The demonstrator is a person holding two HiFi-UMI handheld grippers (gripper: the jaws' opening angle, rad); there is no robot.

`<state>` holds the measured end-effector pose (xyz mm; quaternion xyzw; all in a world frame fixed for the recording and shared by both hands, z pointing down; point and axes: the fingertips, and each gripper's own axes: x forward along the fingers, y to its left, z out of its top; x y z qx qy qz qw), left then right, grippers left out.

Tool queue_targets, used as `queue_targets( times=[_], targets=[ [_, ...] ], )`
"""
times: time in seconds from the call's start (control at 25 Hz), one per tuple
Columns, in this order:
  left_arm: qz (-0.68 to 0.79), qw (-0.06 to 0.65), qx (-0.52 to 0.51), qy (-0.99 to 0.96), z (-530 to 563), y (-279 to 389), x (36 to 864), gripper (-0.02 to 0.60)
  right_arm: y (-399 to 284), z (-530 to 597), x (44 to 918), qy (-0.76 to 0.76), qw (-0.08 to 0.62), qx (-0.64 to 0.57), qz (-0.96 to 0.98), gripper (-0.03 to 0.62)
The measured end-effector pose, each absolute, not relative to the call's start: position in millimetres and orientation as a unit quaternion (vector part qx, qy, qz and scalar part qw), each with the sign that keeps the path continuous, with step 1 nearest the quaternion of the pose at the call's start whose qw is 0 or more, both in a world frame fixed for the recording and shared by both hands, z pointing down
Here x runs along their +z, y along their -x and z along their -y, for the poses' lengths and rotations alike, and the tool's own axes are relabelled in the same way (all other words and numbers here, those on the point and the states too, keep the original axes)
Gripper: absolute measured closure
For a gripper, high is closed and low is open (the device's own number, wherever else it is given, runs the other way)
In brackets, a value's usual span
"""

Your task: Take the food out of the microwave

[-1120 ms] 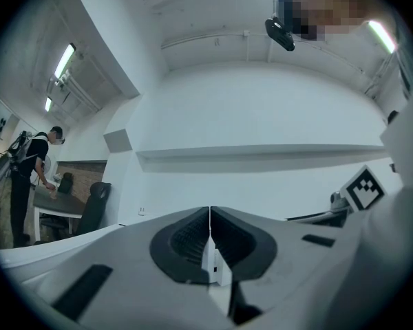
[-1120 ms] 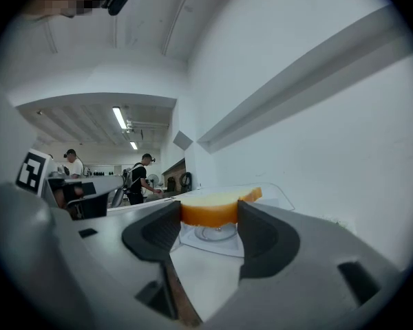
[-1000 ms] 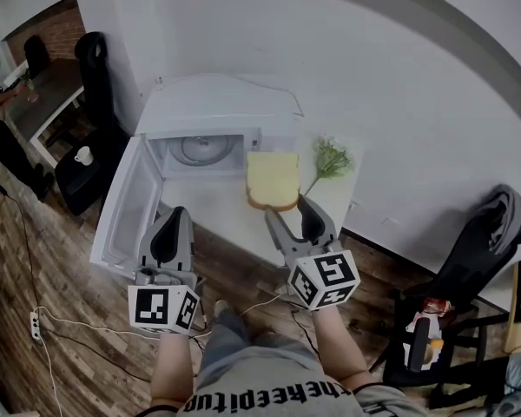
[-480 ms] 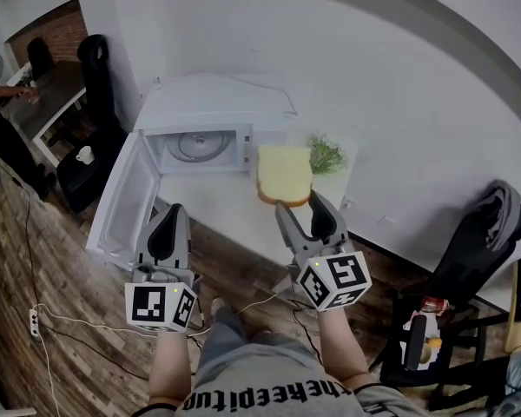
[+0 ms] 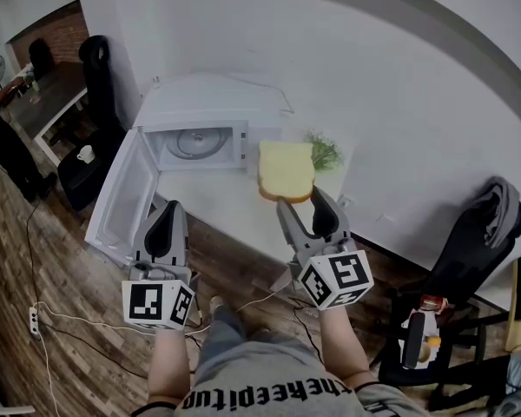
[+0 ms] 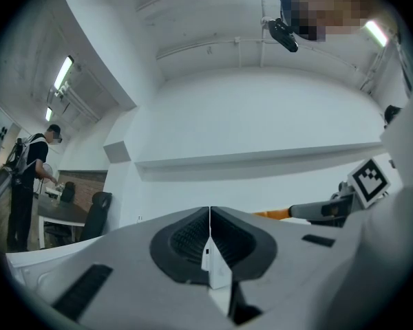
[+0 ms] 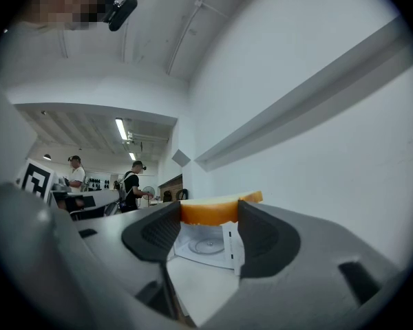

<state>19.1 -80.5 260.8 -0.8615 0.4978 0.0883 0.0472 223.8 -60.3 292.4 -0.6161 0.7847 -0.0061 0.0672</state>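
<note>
A slice of yellow bread (image 5: pixel 286 170) with a brown crust hangs above the white table (image 5: pixel 210 205), to the right of the white microwave (image 5: pixel 210 102). My right gripper (image 5: pixel 303 205) is shut on its near edge; in the right gripper view the bread (image 7: pixel 218 209) sits clamped between both pads. The microwave door (image 5: pixel 124 200) stands swung open to the left, and the glass turntable (image 5: pixel 195 142) inside is bare. My left gripper (image 5: pixel 168 222) hovers in front of the open door, its jaws shut (image 6: pixel 209 234) with nothing between them.
A small green plant (image 5: pixel 325 152) stands on the table just behind the bread. A black chair (image 5: pixel 91 72) and a desk with a person lie at far left. Cables (image 5: pixel 48 324) run over the wooden floor. Another black chair (image 5: pixel 478 250) is at right.
My right gripper has carried the bread rightward and a little up, away from the microwave opening. The left gripper has drifted slightly back, still shut.
</note>
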Motion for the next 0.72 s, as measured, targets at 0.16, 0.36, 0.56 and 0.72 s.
queue_targets(
  times=[0.16, 0.36, 0.56, 0.72],
  targets=[
    [-0.499, 0.050, 0.088, 0.861, 75, -21, 259, 0.572, -226, 55, 288, 0.616, 0.072, -0.003, -0.784, 0.336],
    [-0.499, 0.051, 0.087, 0.860, 71, -23, 258, 0.572, -231, 50, 288, 0.619, 0.079, -0.002, -0.782, 0.336],
    [-0.500, 0.051, 0.087, 0.860, 67, -23, 260, 0.571, -233, 46, 288, 0.620, 0.083, -0.001, -0.780, 0.338],
    [-0.500, 0.051, 0.086, 0.860, 67, -24, 259, 0.572, -234, 47, 289, 0.621, 0.087, -0.001, -0.779, 0.340]
  ],
)
